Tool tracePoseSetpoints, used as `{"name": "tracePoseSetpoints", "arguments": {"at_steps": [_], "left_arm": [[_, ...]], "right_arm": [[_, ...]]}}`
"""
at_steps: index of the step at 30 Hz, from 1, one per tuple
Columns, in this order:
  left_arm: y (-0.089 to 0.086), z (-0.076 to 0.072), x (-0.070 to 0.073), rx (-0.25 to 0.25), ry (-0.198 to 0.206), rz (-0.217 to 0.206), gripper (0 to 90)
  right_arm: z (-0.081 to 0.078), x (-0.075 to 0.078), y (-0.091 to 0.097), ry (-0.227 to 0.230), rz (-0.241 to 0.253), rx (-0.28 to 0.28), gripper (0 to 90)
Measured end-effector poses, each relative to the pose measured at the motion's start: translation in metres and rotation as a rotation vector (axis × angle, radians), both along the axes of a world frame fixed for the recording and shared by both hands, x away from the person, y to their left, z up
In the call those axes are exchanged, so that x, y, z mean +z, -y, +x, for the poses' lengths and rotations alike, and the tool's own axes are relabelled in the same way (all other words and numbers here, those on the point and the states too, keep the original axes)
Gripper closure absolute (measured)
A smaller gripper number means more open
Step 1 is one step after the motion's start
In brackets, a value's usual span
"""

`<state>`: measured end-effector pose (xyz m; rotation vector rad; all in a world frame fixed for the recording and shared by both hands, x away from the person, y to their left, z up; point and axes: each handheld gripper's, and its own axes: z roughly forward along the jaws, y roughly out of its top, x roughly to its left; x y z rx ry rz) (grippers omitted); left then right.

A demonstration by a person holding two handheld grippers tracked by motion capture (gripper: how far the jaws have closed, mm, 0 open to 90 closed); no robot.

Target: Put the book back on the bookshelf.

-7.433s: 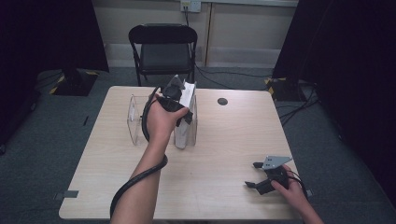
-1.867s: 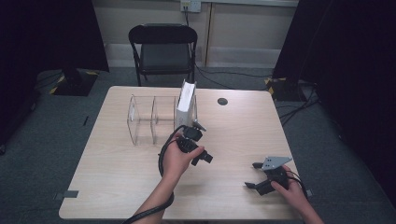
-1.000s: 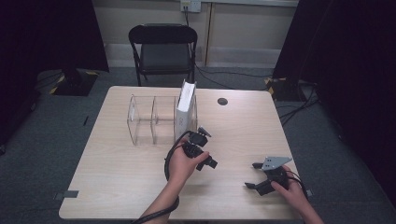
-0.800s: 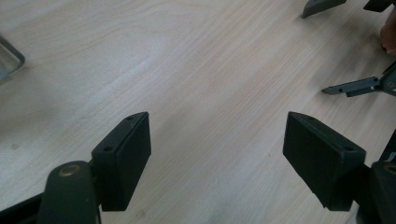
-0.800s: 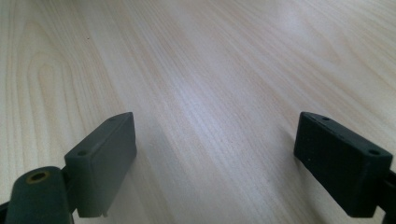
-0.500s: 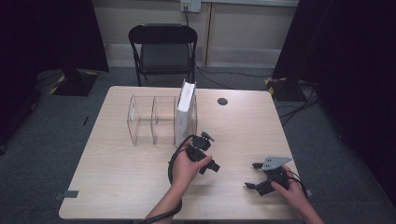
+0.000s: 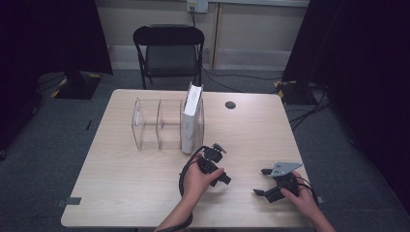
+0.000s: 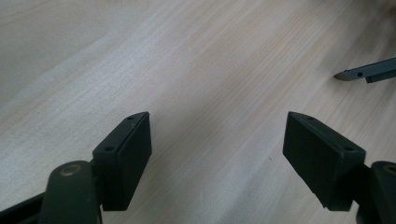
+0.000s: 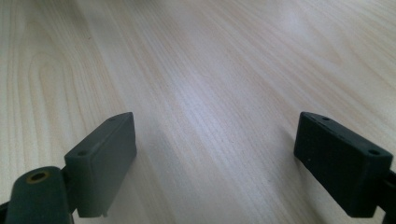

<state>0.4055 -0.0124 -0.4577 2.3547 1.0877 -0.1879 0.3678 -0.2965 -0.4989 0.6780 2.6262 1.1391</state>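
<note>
A person sits at the near edge of a pale wooden tabletop (image 7: pixel 121 183), a black two-jaw gripper in each hand. The left gripper (image 7: pixel 218 162) is low over the wood toward the middle of the near half, just in front of a clear plastic three-slot file rack (image 7: pixel 159 126) that stands at the centre of the table's far half. In the rack's rightmost slot a white book or binder (image 7: pixel 189 124) stands upright, its top rising above the clear walls; the two slots to its left hold nothing that I can see. In the left gripper view its jaws stand wide apart with only bare wood grain between them, and the tip of the other gripper pokes in at the upper right. The right gripper (image 7: pixel 263 182), with its grey three-cornered plate on top, sits near the near right corner of the tabletop, well apart from the rack. In the right gripper view (image 9: pixel 217 154) its jaws are also spread wide over bare wood, gripping nothing. A small dark round disc (image 7: pixel 230 105) lies flat near the far edge, right of the rack. Beyond the far edge stands a black folding chair (image 7: pixel 169 50).
</note>
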Motion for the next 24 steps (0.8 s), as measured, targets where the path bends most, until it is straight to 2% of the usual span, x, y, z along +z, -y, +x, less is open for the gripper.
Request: {"name": "tracePoseSetpoints", "arguments": {"at_steps": [9, 18, 20, 23, 24], "left_arm": [[0.005, -0.002, -0.005, -0.009, 0.001, -0.001, 23.6], [0.009, -0.005, -0.008, -0.017, 0.029, 0.015, 23.6], [0.011, -0.008, -0.008, -0.042, 0.053, 0.029, 22.4], [0.014, -0.013, -0.010, -0.073, 0.083, 0.036, 15.5], [0.014, -0.014, -0.011, -0.092, 0.109, 0.043, 15.1]], "right_arm": [[0.000, 0.000, 0.000, 0.000, 0.000, 0.000, 12.4], [0.000, 0.000, 0.000, 0.000, 0.000, 0.000, 12.4], [0.000, 0.000, 0.000, 0.000, 0.001, 0.000, 12.4], [0.000, 0.000, 0.000, 0.000, 0.000, 0.000, 12.4], [0.000, 0.000, 0.000, 0.000, 0.000, 0.000, 12.4]]}}
